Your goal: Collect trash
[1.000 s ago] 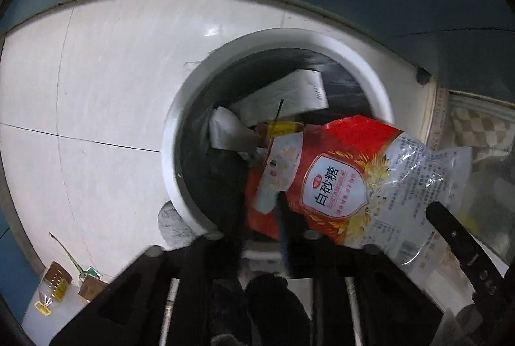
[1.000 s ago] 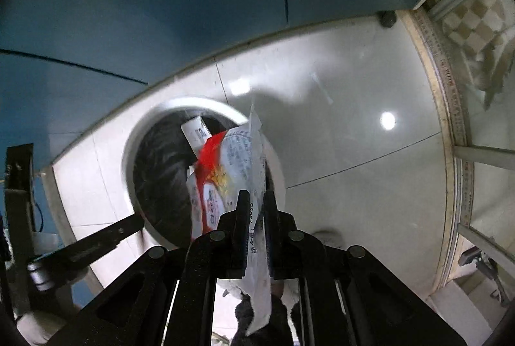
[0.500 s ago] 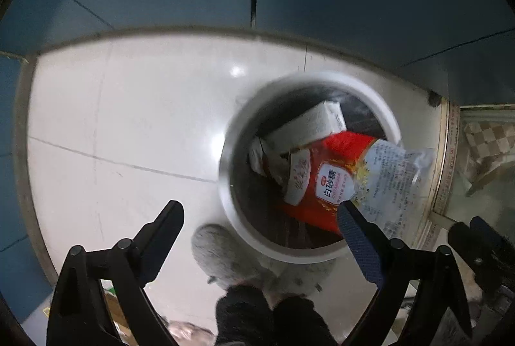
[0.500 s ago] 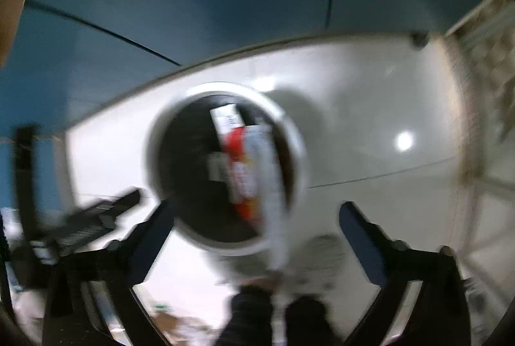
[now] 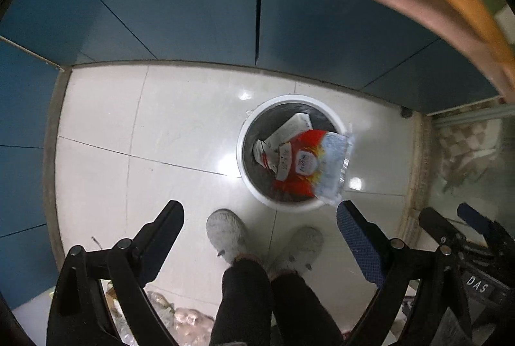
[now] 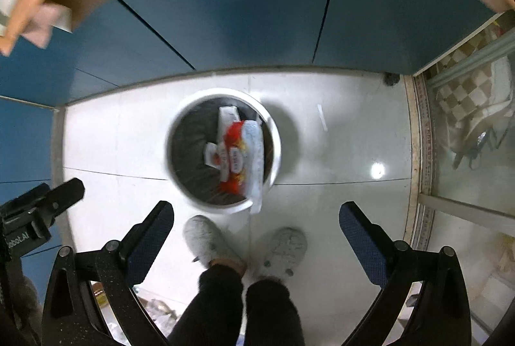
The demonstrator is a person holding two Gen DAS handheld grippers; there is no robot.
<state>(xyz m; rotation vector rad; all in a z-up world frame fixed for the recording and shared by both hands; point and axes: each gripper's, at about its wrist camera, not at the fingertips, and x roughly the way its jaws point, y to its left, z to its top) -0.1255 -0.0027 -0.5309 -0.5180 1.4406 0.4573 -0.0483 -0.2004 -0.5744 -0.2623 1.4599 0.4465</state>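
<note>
Left wrist view looks straight down past the left gripper point(image 5: 259, 226), whose jaws stand wide with nothing between them. Ahead of the fingers and a little to their right sits the trash bin point(image 5: 254, 133), with a red and clear plastic bag point(image 5: 309, 165) lying in its mouth, one clear end lapping over the rim nearest the tool. That bag looks light, thin, crinkly and slippery; a pinch on the overhanging clear edge would probably serve best. From the right wrist, the right gripper point(image 6: 256, 225) is equally wide and empty, the bin ahead and slightly left. Grey slippers point(image 6: 212, 241) stand between the fingers.
</note>
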